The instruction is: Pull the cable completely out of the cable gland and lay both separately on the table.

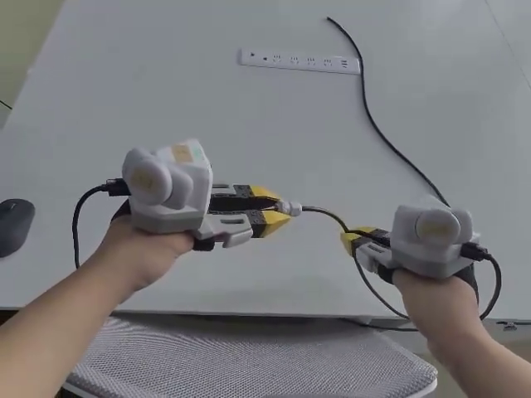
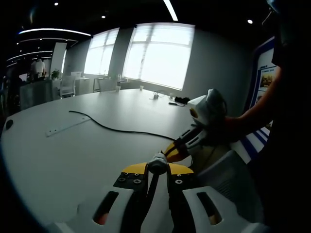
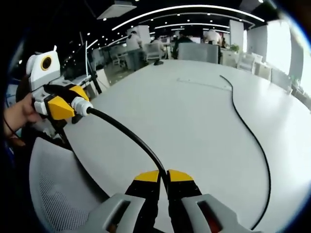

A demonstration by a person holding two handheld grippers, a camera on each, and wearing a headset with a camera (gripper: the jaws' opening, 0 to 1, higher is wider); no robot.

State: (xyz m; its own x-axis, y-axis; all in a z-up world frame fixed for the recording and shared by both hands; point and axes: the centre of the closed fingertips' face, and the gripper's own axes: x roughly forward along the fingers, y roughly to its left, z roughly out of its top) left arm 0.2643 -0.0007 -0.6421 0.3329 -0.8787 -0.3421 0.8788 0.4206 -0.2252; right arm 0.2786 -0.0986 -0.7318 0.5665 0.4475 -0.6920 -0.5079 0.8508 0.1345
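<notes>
Now, with the left tool (image 1: 275,213) pinching the gland (image 1: 289,207) and the right tool (image 1: 351,240) pinching the cable (image 1: 326,213), a straight, untwisted pull apart looks best.

A small white cable gland (image 1: 289,207) sits clamped in the left gripper (image 1: 280,213) above the near table (image 1: 249,116) edge. A thin black cable (image 1: 325,215) runs from it rightward into the right gripper (image 1: 349,240).

The left gripper (image 1: 275,213) clamps the white gland (image 1: 290,207) over the table (image 1: 166,91). From the gland a black cable (image 1: 325,214) runs right into the right gripper (image 1: 350,240), whose jaws pinch it. Far beyond the gland lies a power strip (image 1: 300,61); well left of it, a mouse (image 1: 15,224).
</notes>
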